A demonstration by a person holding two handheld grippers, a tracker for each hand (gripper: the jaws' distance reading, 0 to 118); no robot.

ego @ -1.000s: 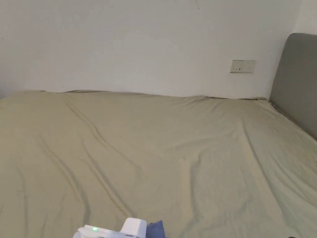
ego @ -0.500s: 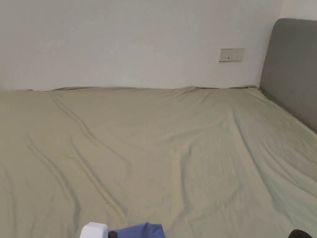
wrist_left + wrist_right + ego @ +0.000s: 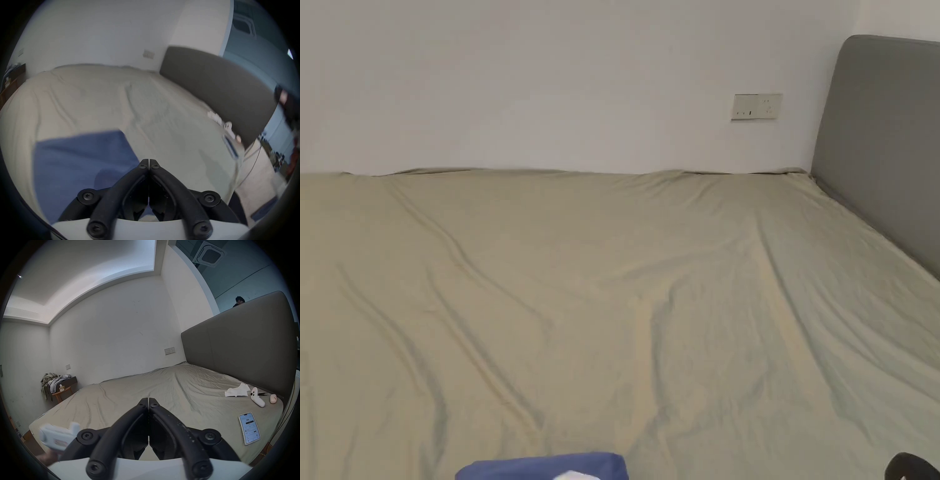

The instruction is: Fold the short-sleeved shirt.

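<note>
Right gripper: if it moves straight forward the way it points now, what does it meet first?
Probably the bed sheet. The right gripper, jaws closed and holding nothing, points low across the bed toward the far wall; depth is unclear.

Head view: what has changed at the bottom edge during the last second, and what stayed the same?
The white gripper body seen at the bottom edge has dropped out of the picture, and more of the blue shirt now shows there as a flat, straight-edged piece. The camera itself shifted. The wrinkled bed sheet looks unchanged.
</note>
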